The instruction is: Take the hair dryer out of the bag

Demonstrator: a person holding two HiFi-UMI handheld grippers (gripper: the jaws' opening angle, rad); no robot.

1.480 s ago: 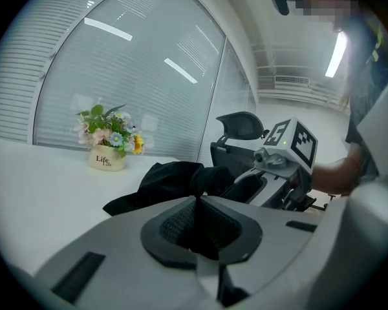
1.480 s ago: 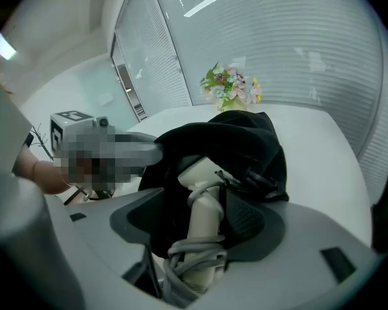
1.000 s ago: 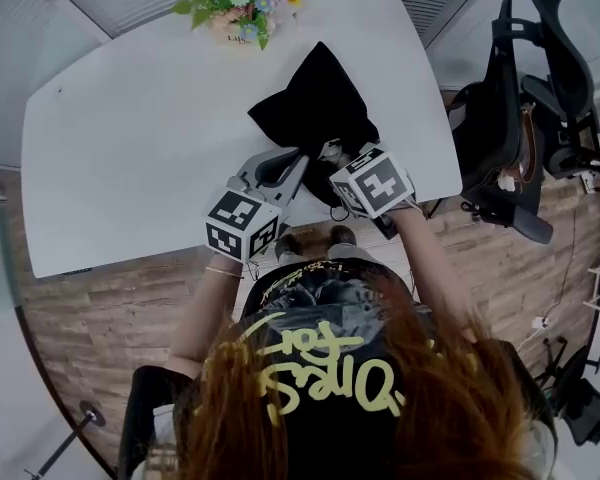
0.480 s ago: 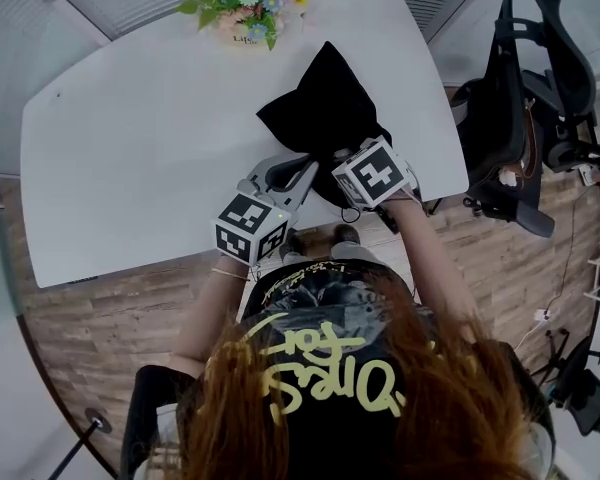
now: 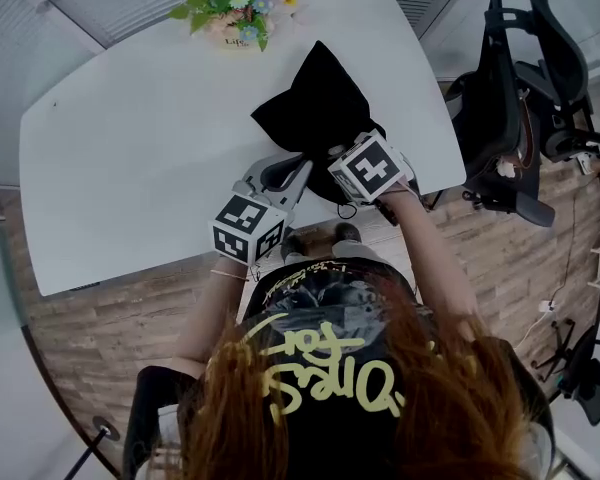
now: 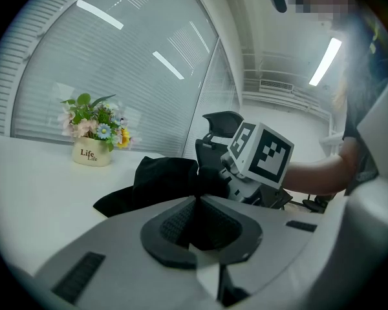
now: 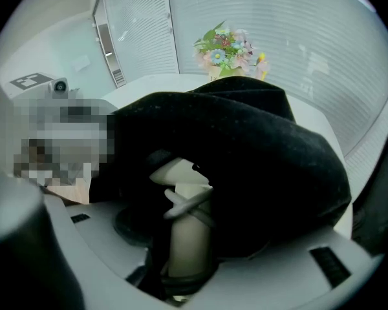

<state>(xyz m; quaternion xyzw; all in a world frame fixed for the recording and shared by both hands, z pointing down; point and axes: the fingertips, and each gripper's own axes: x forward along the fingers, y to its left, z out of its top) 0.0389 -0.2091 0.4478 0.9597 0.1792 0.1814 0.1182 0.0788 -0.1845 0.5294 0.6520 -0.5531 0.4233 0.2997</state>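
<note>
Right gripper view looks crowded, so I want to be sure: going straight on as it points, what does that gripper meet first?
Most likely the cream hair dryer handle, standing between the jaws of the right gripper, which have just been closing; black bag fabric lies behind.

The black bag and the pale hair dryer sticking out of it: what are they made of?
The bag looks like soft, matte black cloth: it slumps and folds. The hair dryer is probably smooth cream plastic, going by its hard, even surface.
</note>
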